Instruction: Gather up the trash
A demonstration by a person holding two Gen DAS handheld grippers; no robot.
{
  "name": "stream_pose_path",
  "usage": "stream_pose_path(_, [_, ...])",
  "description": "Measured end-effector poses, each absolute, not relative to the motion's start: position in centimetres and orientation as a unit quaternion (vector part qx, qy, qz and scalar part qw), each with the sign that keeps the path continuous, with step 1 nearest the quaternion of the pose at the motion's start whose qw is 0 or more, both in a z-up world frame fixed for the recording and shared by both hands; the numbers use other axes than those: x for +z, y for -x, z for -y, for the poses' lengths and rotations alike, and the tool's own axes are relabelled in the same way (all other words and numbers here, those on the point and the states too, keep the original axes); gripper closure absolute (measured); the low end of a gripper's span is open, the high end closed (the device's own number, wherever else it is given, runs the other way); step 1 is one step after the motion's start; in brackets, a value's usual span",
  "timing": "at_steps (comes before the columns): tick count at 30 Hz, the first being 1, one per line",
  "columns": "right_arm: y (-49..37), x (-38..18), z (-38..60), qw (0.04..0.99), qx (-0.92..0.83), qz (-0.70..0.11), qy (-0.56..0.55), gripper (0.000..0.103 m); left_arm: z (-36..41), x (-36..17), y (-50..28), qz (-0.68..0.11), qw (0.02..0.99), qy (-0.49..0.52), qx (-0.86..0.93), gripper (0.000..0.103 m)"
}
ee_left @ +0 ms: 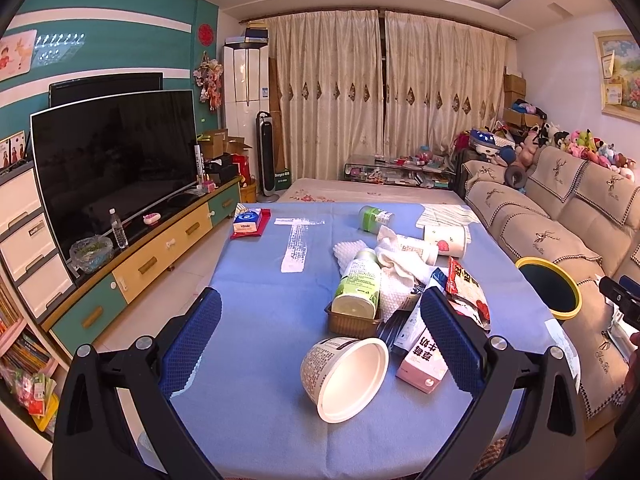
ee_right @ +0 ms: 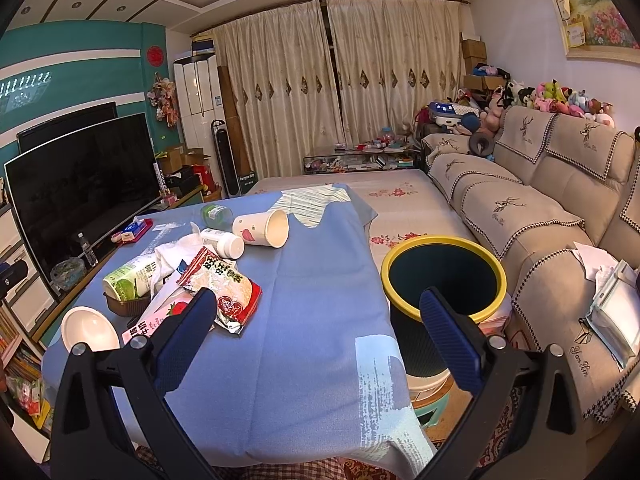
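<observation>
Trash is piled on the blue-covered table (ee_left: pixel 260 320): a tipped white paper bowl (ee_left: pixel 346 378), a pink carton (ee_left: pixel 424 360), a green-labelled bottle (ee_left: pixel 358 286) in a brown tray (ee_left: pixel 352 322), a red snack bag (ee_left: pixel 466 292), crumpled white tissue (ee_left: pixel 394 258) and a paper cup (ee_left: pixel 446 240). My left gripper (ee_left: pixel 322 310) hangs open above the bowl, holding nothing. A dark bin with a yellow rim (ee_right: pixel 444 276) stands right of the table. My right gripper (ee_right: pixel 318 308) is open and empty over the table's right edge, the snack bag (ee_right: pixel 222 288) by its left finger and the cup (ee_right: pixel 264 228) beyond.
A TV (ee_left: pixel 116 164) on a low cabinet runs along the left. A beige sofa (ee_right: pixel 540 216) with plush toys lines the right, with papers (ee_right: pixel 612 312) on its seat. A red tissue pack (ee_left: pixel 250 222) lies at the table's far left corner. Curtains (ee_left: pixel 384 92) close the far wall.
</observation>
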State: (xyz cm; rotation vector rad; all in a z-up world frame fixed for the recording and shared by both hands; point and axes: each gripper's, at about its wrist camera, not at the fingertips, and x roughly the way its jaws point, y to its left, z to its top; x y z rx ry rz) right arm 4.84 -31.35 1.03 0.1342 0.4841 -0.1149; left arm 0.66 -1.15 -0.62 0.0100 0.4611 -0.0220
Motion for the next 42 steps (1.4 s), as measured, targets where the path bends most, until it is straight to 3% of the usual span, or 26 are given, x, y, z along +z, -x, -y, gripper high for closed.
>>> stream_pose_path(42, [-4.81,0.86,31.64,0.966,-0.059,-0.243,-0.071,0.006,1.41,-0.95,-0.76,-0.230,0.973,-0.006,-0.010,0.005])
